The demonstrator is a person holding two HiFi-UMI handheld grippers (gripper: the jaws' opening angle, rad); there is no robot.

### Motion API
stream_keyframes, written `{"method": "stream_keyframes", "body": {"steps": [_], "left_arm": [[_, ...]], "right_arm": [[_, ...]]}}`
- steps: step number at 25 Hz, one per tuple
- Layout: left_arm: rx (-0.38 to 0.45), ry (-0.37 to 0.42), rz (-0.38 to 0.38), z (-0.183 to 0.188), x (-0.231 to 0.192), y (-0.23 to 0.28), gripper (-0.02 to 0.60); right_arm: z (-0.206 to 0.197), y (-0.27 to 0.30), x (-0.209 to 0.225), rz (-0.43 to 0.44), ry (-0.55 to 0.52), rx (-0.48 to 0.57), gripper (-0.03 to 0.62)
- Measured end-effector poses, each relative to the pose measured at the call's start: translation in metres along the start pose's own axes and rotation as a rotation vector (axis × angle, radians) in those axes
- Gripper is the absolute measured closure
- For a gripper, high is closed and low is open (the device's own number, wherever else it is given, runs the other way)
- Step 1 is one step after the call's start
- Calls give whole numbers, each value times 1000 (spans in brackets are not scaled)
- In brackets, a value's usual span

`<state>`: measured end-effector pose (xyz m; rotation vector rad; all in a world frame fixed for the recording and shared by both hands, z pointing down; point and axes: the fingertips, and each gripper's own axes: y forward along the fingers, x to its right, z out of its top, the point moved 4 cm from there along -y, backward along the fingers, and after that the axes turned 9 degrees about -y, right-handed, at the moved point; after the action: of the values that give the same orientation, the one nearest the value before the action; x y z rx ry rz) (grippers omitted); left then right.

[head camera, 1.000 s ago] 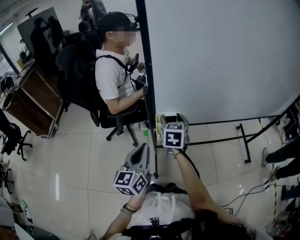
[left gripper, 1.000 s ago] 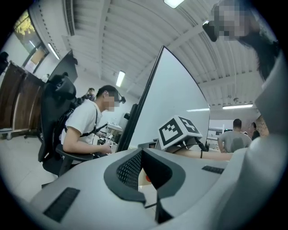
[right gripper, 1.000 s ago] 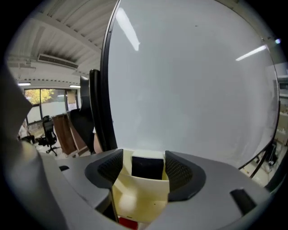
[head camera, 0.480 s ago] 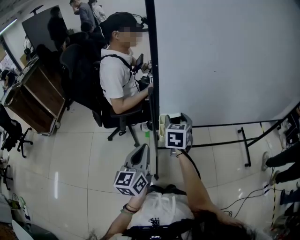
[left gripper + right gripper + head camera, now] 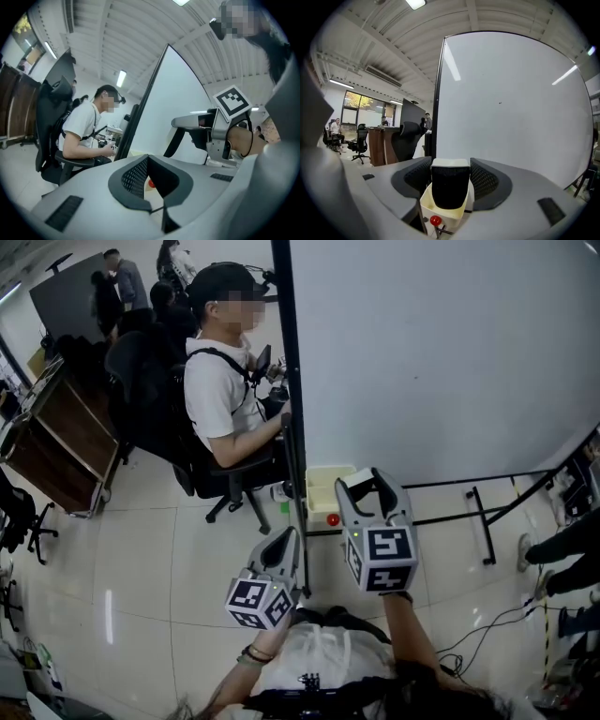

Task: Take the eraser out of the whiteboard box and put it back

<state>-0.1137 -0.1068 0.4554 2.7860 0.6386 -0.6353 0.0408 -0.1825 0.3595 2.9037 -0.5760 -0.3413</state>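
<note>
My right gripper (image 5: 370,491) is shut on the eraser (image 5: 450,183), a block with a white top and black felt face, held upright between the two pads. It hangs above the cream whiteboard box (image 5: 439,213), which is fixed low on the whiteboard's frame (image 5: 323,486). A red knob (image 5: 332,519) sits just under the box. My left gripper (image 5: 282,544) waits lower and to the left with its jaws together and nothing in them. The left gripper view shows the right gripper (image 5: 202,125) from the side, in front of the board.
The whiteboard (image 5: 441,352) fills the upper right, with its black post (image 5: 287,409) and floor stand (image 5: 487,512). A seated person (image 5: 220,390) in an office chair is just left of the post. A wooden desk (image 5: 66,437) stands at the far left.
My right gripper closed on the eraser inside the box and lifted it up and out, towards me. The left gripper stayed where it was.
</note>
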Motion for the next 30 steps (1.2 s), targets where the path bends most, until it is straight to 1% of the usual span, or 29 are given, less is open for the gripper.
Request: {"method": "stream_keyframes", "body": {"steps": [1, 3, 6, 10, 19, 26, 28, 30], "left_arm": [[-12, 21, -10, -1, 4, 2, 595], [-6, 43, -29, 1, 11, 6, 595], [35, 21, -50, 4, 18, 9, 595], [15, 6, -58, -1, 18, 12, 595], [12, -24, -17, -3, 5, 7, 595], [12, -24, -10, -3, 3, 6, 595], [11, -24, -11, -3, 3, 7, 595], [11, -26, -12, -3, 3, 7, 595]], "right_arm": [[-5, -2, -2, 3, 0, -11, 318], [-13, -3, -4, 8, -1, -30, 318], [-18, -3, -5, 10, 4, -42, 318], [-20, -3, -4, 13, 23, -42, 318], [-27, 0, -4, 15, 21, -53, 318], [-26, 7, -5, 12, 32, -36, 317], [-34, 19, -8, 7, 20, -51, 317], [-48, 34, -15, 10, 8, -88, 316]]}}
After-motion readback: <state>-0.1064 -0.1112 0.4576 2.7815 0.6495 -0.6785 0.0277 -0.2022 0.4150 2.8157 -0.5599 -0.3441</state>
